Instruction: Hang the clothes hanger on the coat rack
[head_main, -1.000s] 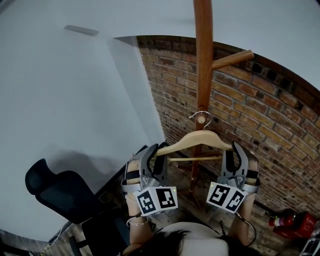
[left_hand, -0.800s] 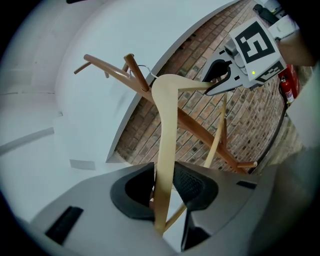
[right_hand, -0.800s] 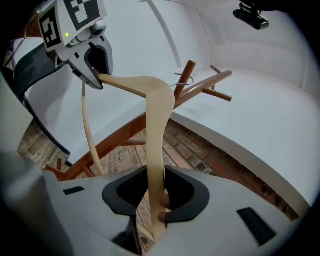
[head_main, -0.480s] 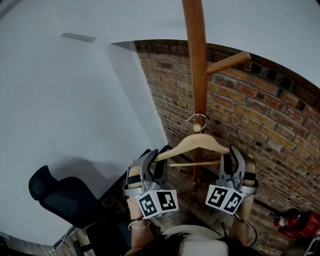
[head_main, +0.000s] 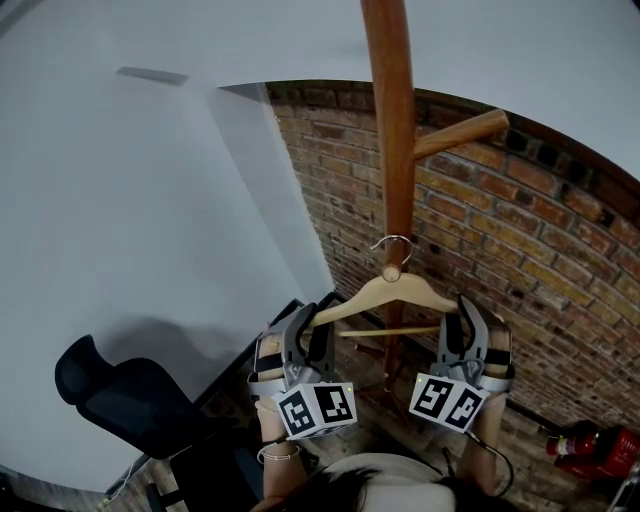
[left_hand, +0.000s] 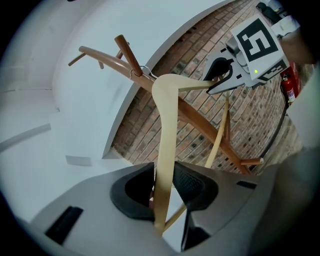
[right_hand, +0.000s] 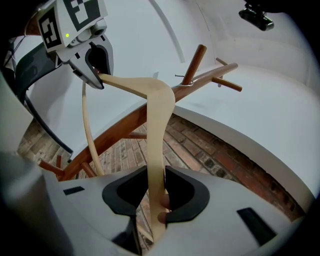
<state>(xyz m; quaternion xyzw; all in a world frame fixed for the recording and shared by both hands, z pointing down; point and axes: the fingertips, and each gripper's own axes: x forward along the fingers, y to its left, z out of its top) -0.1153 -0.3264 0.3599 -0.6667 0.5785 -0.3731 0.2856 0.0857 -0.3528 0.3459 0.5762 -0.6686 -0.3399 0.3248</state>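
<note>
Chair, a black office type, stands low at the left against a pale grey wall. Right of it, the left tongs are clamped on the left arm of a pale wooden clothes hanger, held level. At its middle, the thin metal hook loops round a short peg where it meets the tall brown wooden coat rack. The right tongs are clamped on the hanger's right arm. Beyond them is a red brick wall, with a red fire extinguisher at the lower right. Whether the hook already bears weight is unclear. The step would likely go best by lowering both ends evenly until the hook seats on the peg, then opening both tongs together.
</note>
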